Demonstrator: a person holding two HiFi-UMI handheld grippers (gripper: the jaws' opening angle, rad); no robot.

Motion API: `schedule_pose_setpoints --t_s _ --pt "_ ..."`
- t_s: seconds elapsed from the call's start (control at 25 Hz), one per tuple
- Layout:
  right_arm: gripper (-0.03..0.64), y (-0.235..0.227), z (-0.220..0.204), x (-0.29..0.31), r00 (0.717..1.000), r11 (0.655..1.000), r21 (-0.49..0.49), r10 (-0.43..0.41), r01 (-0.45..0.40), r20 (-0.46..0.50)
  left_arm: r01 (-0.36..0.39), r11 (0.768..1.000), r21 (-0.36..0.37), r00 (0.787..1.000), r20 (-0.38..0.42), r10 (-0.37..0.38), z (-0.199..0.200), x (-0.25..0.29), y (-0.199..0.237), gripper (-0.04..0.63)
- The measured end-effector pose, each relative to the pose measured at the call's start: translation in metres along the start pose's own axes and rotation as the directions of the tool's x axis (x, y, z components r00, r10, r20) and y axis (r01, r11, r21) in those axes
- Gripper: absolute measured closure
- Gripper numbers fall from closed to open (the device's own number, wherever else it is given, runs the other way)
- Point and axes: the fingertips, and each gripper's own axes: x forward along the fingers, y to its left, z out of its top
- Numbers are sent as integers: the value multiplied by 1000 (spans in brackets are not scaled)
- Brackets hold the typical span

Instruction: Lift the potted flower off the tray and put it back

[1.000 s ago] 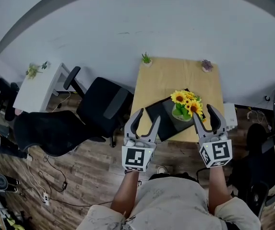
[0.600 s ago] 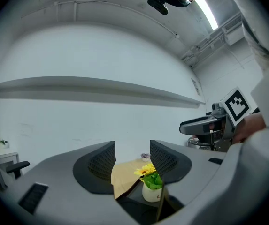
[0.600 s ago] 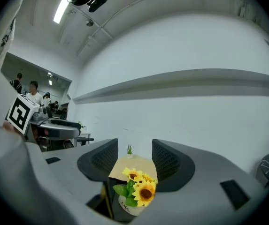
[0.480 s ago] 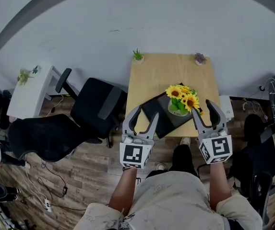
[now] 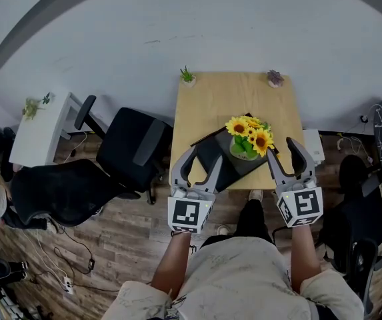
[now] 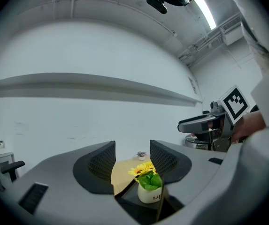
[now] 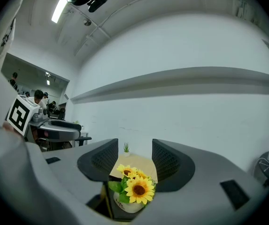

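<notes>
The left gripper (image 5: 204, 160) and right gripper (image 5: 282, 153), jaws open and empty, hover at lower centre. Best to advance level and squarely flank the potted flower (image 5: 249, 136) low on its pot, on the tray (image 5: 219, 149).

Even, bright indoor light from a ceiling strip lamp (image 7: 59, 11); sharp focus, strong fisheye bending, dark vignetted corners.

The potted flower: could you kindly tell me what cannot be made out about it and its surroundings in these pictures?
- Pot print: left gripper view, too small, partly behind a dark edge.
- Pot in head view: flowers hide most of it.
- Green plant and purple plant at the table's far edge: head view, too small to identify.
</notes>
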Motion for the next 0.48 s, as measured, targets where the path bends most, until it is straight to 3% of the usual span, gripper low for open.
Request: schedule_pose_setpoints --t_s 0.48 --pt "390 -15 -27 4 999 999 41 6 -4 -40 25 1000 11 997 -67 -24 -19 18 -16 376"
